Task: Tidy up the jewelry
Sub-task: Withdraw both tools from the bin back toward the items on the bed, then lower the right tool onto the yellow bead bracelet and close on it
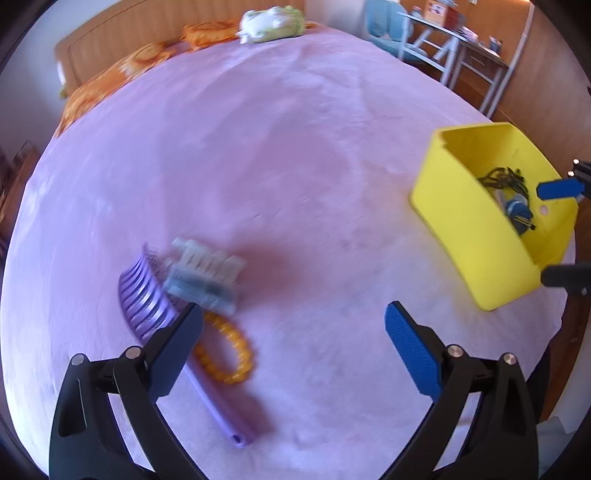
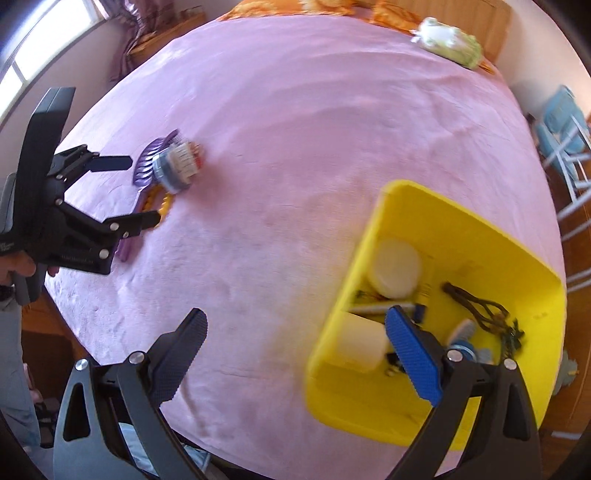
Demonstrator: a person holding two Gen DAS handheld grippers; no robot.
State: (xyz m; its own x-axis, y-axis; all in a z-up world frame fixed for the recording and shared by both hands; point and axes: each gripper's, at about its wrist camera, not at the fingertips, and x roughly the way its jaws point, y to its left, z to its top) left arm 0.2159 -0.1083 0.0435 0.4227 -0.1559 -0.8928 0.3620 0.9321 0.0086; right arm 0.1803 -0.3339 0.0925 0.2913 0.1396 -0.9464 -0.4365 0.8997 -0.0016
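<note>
Jewelry pile on the pink-lilac plush bedspread [image 1: 295,147]: orange beaded bracelet [image 1: 231,350], purple plastic comb with a long handle [image 1: 147,299], and a blurred grey-white toothed hair clip [image 1: 203,273] lying over both. All three touch each other, well apart from the bin.

Yellow plastic open bin [image 2: 369,236] sits near the bed's edge, tilted in view. Inside: round white lid-like disc [image 2: 395,267], cream cylinder [image 2: 362,347], tangled dark cord necklace [image 2: 480,306], small blue bits too blurred to identify.

Left gripper [image 1: 291,325]: fingers spread wide, holding nothing, hovering just over the pile; one finger covers part of the comb and bracelet.

Right gripper [image 2: 295,339]: fingers wide apart, empty; blue-padded finger [image 2: 413,362] reaches over the bin's rim, the dark one over the bedspread.

Background: orange patterned pillows [image 1: 147,59], green-white plush toy [image 1: 273,20], white metal chair [image 1: 424,44].
</note>
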